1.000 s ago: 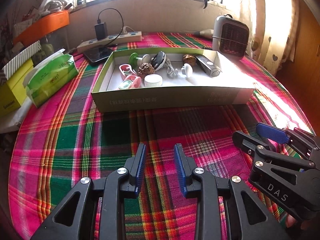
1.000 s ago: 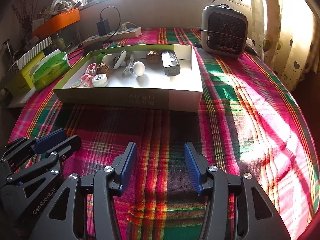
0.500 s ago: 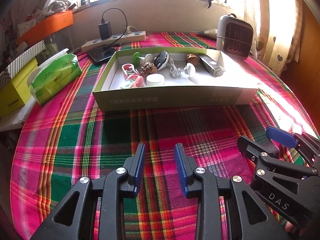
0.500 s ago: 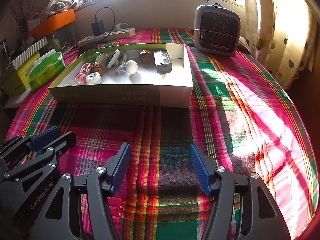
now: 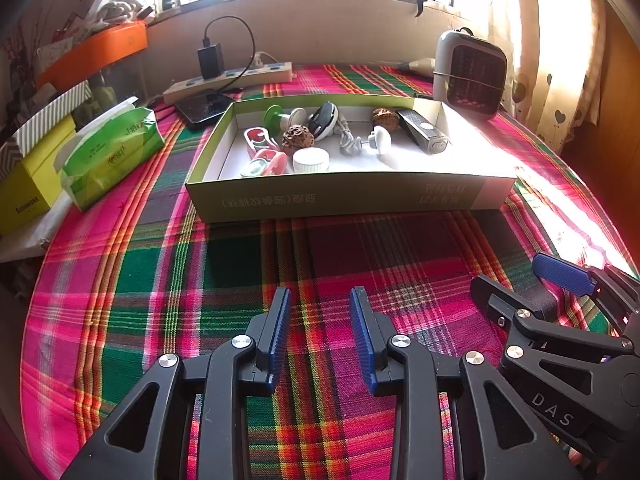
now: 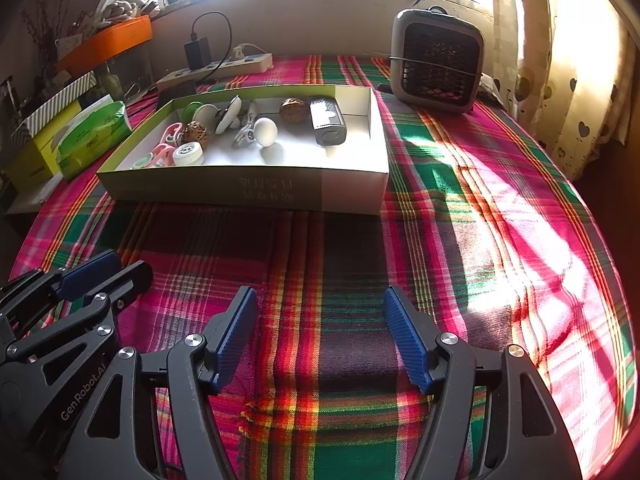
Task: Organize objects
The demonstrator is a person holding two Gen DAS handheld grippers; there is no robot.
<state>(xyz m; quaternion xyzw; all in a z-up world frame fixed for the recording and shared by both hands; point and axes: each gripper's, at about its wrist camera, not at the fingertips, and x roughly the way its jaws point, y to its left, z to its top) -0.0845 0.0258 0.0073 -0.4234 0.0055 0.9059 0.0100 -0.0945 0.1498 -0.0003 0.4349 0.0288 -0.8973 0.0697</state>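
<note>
I see a plaid woven tablecloth (image 6: 460, 200) in pink, green and red. On it stands a shallow cardboard box (image 5: 348, 198) with green outside and white inside. In the box lie a white ribbed cap (image 5: 311, 159), two wrinkled brown walnuts (image 5: 297, 139), a white round knob (image 6: 265, 131) and a grey rectangular device (image 6: 328, 122). My left gripper (image 5: 318, 336) has its ribbed blue fingers a little apart, holding nothing. My right gripper (image 6: 320, 334) is spread wider than half a second ago. Both hover over the cloth in front of the box
</note>
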